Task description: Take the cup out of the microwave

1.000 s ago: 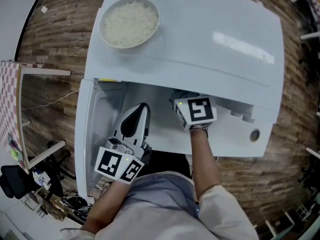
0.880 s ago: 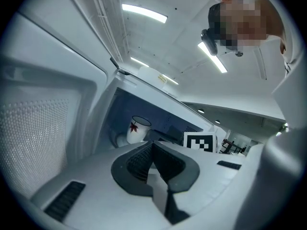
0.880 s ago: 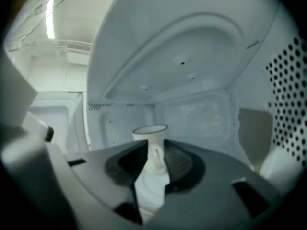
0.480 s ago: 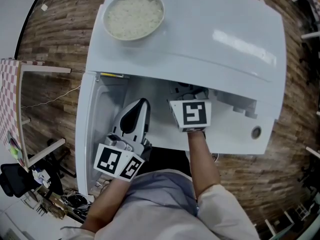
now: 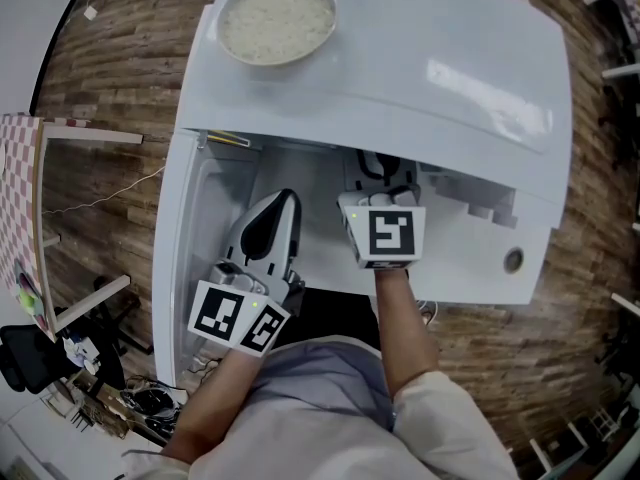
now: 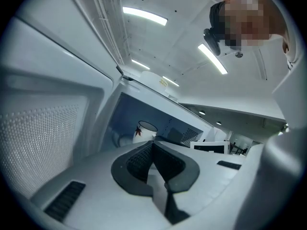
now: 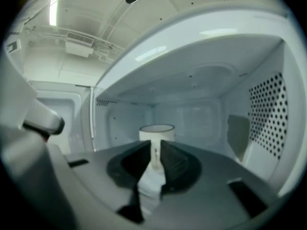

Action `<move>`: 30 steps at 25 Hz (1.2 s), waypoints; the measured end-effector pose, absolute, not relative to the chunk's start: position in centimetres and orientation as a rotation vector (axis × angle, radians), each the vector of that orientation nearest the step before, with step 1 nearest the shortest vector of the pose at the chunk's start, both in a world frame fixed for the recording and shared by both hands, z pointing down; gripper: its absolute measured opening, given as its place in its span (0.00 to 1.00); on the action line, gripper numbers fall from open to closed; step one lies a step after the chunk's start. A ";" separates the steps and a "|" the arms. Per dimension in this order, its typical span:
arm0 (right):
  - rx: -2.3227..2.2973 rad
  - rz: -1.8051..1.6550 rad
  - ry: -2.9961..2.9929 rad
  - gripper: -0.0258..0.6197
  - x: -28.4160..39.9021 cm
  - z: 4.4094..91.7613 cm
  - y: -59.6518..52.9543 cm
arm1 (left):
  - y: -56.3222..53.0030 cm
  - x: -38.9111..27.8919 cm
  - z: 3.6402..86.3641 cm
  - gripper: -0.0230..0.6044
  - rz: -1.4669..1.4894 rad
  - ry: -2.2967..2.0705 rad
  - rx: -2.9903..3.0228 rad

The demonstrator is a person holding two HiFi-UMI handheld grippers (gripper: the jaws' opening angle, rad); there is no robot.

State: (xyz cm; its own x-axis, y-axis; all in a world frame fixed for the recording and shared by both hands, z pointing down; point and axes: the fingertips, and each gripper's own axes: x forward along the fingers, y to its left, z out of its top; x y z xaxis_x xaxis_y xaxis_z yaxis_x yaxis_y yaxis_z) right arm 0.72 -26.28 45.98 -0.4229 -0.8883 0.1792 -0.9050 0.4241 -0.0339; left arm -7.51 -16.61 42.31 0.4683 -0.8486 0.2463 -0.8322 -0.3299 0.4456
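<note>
A white cup [image 7: 157, 131] with a red leaf print [image 6: 145, 131] stands inside the open microwave [image 5: 400, 58]. My right gripper [image 7: 154, 145] reaches into the cavity, and its pads press on the cup's handle [image 7: 156, 161]. In the head view only its marker cube [image 5: 385, 230] shows fully, while the jaws are tucked under the microwave's top. My left gripper [image 6: 152, 145] is shut and holds nothing. It hovers just outside the cavity, beside the open door [image 5: 185, 248], and points toward the cup [image 5: 285, 208].
A bowl of rice [image 5: 277, 18] sits on the microwave's top at the back left. The door's perforated panel [image 6: 43, 128] stands close on the left of my left gripper. The cavity's perforated right wall [image 7: 266, 114] lies to the right of the cup.
The right gripper's marker cube has rolled slightly and now faces the camera more squarely. The left gripper has kept its place.
</note>
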 end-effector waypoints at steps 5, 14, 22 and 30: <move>1.636 0.197 -2.529 0.15 1.2 45.9 -26.0 | -16.7 -7.4 42.6 0.05 -0.043 -1.394 2.203; 1.658 0.211 -2.523 0.15 1.4 46.0 -25.0 | -16.9 -7.5 42.6 0.05 -0.052 -1.404 2.196; 1.632 0.180 -2.510 0.15 1.4 46.0 -24.0 | -16.8 -7.1 42.4 0.05 -0.059 -1.399 2.193; 1.544 0.092 -2.455 0.16 0.9 46.8 -24.6 | -16.7 -6.5 42.5 0.05 -0.059 -1.387 2.192</move>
State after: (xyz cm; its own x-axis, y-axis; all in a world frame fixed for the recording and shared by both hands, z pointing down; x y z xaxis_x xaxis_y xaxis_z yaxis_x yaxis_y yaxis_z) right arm 0.87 -24.60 46.82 -0.4131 -0.8801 0.2343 -0.8951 0.4397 0.0736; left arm -6.46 -16.66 42.50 0.4692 -0.8491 0.2425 -0.8256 -0.3244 0.4616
